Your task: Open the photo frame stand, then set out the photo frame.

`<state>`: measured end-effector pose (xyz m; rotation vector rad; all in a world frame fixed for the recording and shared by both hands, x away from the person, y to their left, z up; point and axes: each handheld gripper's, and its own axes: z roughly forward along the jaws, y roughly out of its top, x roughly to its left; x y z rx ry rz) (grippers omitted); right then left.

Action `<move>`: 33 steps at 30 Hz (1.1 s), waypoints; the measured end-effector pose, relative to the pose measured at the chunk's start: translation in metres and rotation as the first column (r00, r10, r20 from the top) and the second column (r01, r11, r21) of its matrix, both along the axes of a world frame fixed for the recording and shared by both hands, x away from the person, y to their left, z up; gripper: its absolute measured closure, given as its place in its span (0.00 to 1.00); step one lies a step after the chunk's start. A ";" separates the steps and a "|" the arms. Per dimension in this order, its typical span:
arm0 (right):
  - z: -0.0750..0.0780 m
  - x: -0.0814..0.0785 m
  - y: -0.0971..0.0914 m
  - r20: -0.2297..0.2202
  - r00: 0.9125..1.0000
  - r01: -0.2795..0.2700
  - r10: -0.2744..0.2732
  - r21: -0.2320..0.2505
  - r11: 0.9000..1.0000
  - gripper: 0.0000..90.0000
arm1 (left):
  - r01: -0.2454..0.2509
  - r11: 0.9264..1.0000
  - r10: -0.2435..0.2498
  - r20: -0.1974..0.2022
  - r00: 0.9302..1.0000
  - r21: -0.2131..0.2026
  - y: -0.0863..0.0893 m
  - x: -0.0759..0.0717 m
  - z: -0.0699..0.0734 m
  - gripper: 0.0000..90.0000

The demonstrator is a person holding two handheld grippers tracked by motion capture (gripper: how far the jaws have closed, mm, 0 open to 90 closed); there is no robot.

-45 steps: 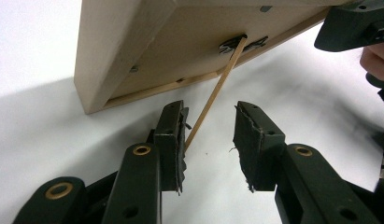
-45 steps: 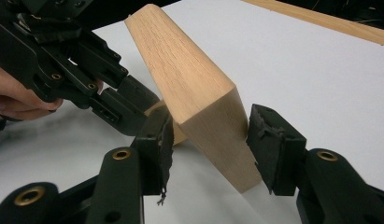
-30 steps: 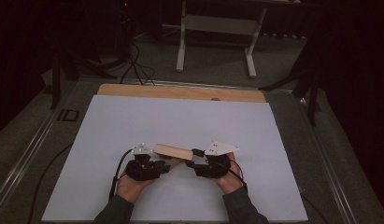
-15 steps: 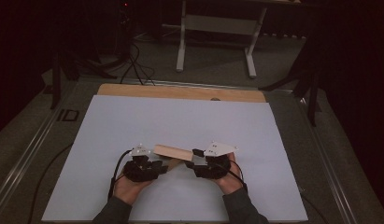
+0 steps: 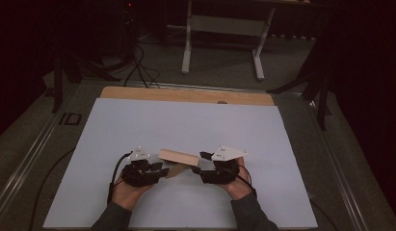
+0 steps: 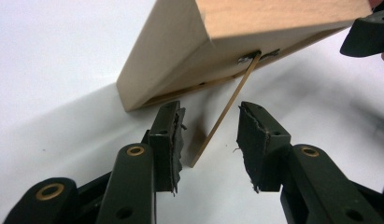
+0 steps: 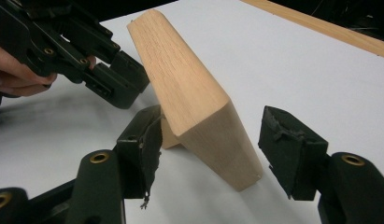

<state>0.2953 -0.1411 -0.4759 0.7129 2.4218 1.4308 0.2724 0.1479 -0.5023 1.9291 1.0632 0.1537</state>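
1. A wooden block (image 5: 178, 157) is seen propped aslant on the white table (image 5: 138, 120), its long axis running between both grippers.
2. The right gripper (image 7: 213, 149), jaws just widened, straddles its end untouched.
3. The left gripper (image 6: 208, 135), also opening, flanks a thin brass stay (image 6: 224, 112).

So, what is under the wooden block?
Under the tilted wooden block a thin brass-coloured strip slants down from a small metal fitting to the white table sheet. The rest of its underside is hidden.

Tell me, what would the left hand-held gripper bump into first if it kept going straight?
Probably the thin brass strip hanging from the wooden block. It stands between the open jaws of the left hand-held gripper, with the block just behind; depth is hard to judge.
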 end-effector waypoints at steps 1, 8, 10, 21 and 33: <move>0.001 0.000 0.000 0.003 1.000 -0.001 0.001 -0.001 1.000 0.42 | 0.004 1.000 -0.004 0.005 1.000 0.003 0.001 0.000 0.001 0.66; 0.007 -0.001 -0.004 0.012 1.000 -0.010 0.009 0.018 1.000 0.39 | 0.005 1.000 -0.005 0.033 0.999 0.003 0.003 -0.002 0.006 0.65; 0.008 -0.001 -0.004 0.019 1.000 -0.013 0.013 0.022 1.000 0.39 | 0.007 1.000 -0.008 0.040 0.999 0.004 0.003 -0.002 0.007 0.65; 0.018 0.000 -0.012 0.041 0.999 0.026 -0.030 0.099 0.995 0.42 | 0.014 1.000 -0.016 0.089 0.996 0.023 -0.001 -0.007 0.012 0.69; 0.013 0.012 -0.018 -0.006 0.988 0.155 -0.155 0.124 0.980 0.62 | 0.042 0.998 -0.047 0.111 0.993 0.045 -0.008 -0.009 0.013 0.74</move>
